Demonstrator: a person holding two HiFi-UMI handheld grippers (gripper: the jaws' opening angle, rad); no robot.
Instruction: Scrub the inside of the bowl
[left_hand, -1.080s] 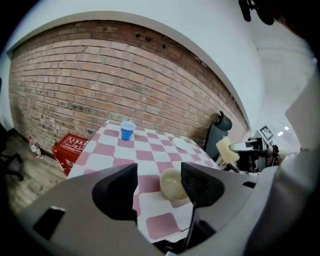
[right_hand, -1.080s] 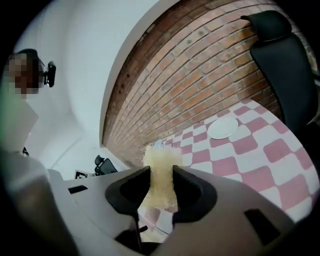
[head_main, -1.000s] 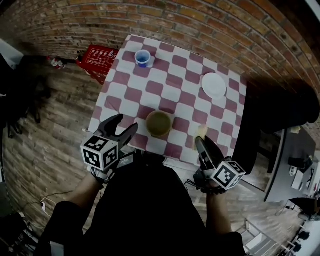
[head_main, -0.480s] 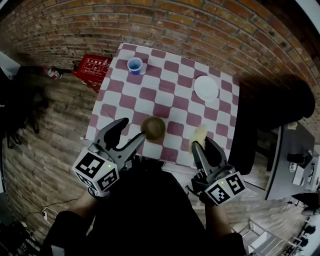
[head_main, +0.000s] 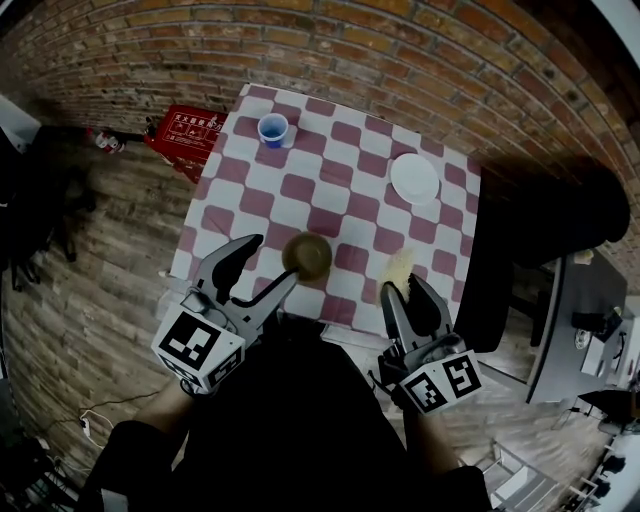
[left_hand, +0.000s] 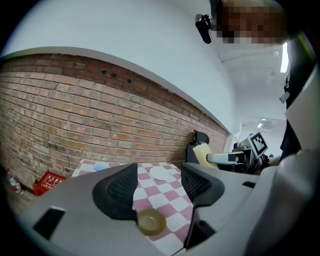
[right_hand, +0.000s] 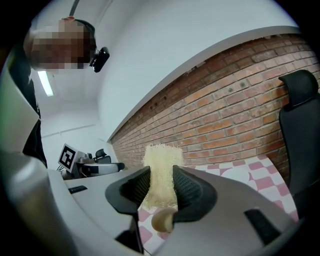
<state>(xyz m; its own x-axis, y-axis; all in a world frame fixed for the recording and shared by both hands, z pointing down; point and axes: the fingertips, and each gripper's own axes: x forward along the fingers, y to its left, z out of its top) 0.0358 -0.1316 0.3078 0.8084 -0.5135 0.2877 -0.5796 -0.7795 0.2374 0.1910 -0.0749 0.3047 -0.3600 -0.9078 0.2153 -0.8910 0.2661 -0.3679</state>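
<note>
A small olive-brown bowl (head_main: 307, 256) stands upright near the front edge of the checked table (head_main: 350, 200); in the left gripper view the bowl (left_hand: 151, 221) shows below and between the jaws. My left gripper (head_main: 264, 268) is open and empty, held above the table's front left, just left of the bowl. My right gripper (head_main: 405, 289) is shut on a pale yellow loofah scrubber (head_main: 399, 266), right of the bowl and clear of it. The scrubber (right_hand: 161, 176) sticks up past the jaws in the right gripper view.
A blue cup (head_main: 272, 129) stands at the table's far left and a white plate (head_main: 414, 177) at the far right. A red box (head_main: 190, 132) lies on the floor left of the table. A dark chair (head_main: 560, 215) is on the right.
Both grippers have drawn back toward the table's front edge and sit lower in view. The bowl and the scrubber's grip look unchanged.
</note>
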